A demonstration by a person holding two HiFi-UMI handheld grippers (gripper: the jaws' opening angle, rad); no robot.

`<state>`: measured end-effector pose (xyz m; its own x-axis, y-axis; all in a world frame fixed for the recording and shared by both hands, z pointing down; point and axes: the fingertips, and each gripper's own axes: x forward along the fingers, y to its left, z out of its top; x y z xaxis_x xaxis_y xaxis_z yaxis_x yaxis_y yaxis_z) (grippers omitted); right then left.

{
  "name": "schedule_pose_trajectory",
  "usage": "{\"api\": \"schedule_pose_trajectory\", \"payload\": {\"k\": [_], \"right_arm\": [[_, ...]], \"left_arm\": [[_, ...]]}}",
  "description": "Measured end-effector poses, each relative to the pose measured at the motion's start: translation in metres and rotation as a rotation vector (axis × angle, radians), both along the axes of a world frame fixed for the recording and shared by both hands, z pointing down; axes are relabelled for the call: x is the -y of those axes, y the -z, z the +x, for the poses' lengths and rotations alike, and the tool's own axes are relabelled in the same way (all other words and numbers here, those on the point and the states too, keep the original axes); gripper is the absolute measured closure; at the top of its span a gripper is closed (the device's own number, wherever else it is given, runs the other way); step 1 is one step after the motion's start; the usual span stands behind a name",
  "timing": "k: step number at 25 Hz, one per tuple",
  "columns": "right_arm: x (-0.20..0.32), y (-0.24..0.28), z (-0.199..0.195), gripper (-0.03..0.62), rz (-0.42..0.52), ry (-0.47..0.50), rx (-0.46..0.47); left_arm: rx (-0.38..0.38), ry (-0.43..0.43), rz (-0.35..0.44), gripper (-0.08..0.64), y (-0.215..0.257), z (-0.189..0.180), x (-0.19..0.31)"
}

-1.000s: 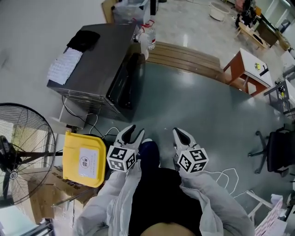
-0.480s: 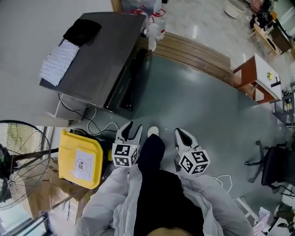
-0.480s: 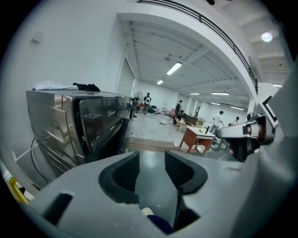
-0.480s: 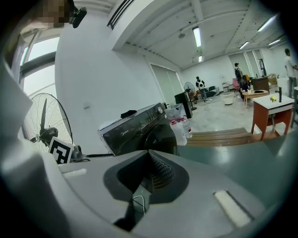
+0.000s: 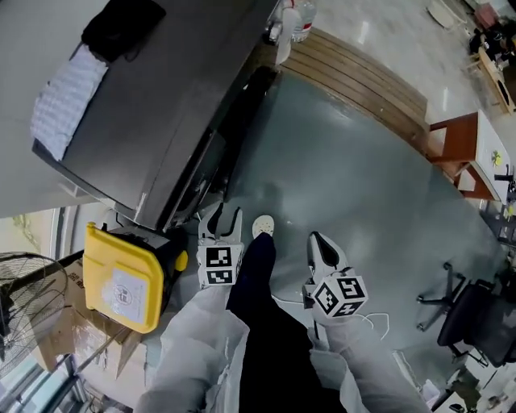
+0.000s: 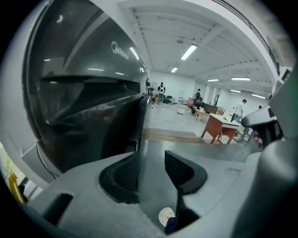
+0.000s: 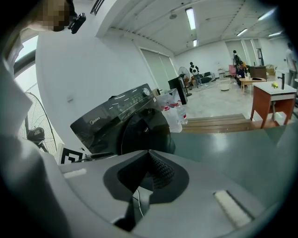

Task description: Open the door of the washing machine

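The grey washing machine (image 5: 153, 113) fills the upper left of the head view, its dark round door (image 5: 242, 121) shut on the side that faces the floor. My left gripper (image 5: 222, 216) stands open just below the machine's front lower corner, nothing between its fingers. In the left gripper view the dark door (image 6: 88, 121) looms close at the left of the left gripper (image 6: 151, 172). My right gripper (image 5: 318, 243) is shut and empty, further right over the grey floor. The right gripper view shows the right gripper (image 7: 150, 160) with the machine (image 7: 116, 118) and its door (image 7: 146, 130) beyond.
A yellow bin (image 5: 121, 278) stands left of my left arm, a floor fan (image 5: 24, 298) beyond it. A black cloth (image 5: 121, 24) and white paper (image 5: 64, 97) lie on the machine. Water bottles (image 5: 292, 22), a wooden platform (image 5: 363, 68), a red-brown table (image 5: 463, 141) and an office chair (image 5: 476, 314) are around.
The person has stepped towards the washing machine, which now looms larger and closer. The left gripper has come up to the machine's front lower corner. Both grippers keep their state.
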<state>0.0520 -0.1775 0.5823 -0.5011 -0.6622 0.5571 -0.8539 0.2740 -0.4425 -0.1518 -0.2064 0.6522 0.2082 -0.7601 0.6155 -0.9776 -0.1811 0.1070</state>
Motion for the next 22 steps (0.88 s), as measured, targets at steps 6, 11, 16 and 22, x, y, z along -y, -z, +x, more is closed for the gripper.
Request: {"api": "schedule_pose_trajectory", "payload": {"k": [6,11,16,22], "right_arm": [[0.04,-0.036,0.001,0.583,0.001,-0.019,0.03],[0.057,-0.048,0.008,0.583,-0.009,-0.045,0.043],[0.058,-0.051,0.016,0.583,-0.019,-0.066,0.047],[0.051,-0.055,0.024,0.583,-0.03,-0.084,0.05]], "left_arm": [[0.067,0.025,-0.029,0.399,-0.045,-0.013,0.041],[0.095,0.042,-0.05,0.399,-0.062,-0.018,0.06],[0.127,0.074,-0.048,0.452,-0.062,-0.018,0.064],[0.147,0.088,-0.061,0.477,-0.064,-0.017,0.063]]}}
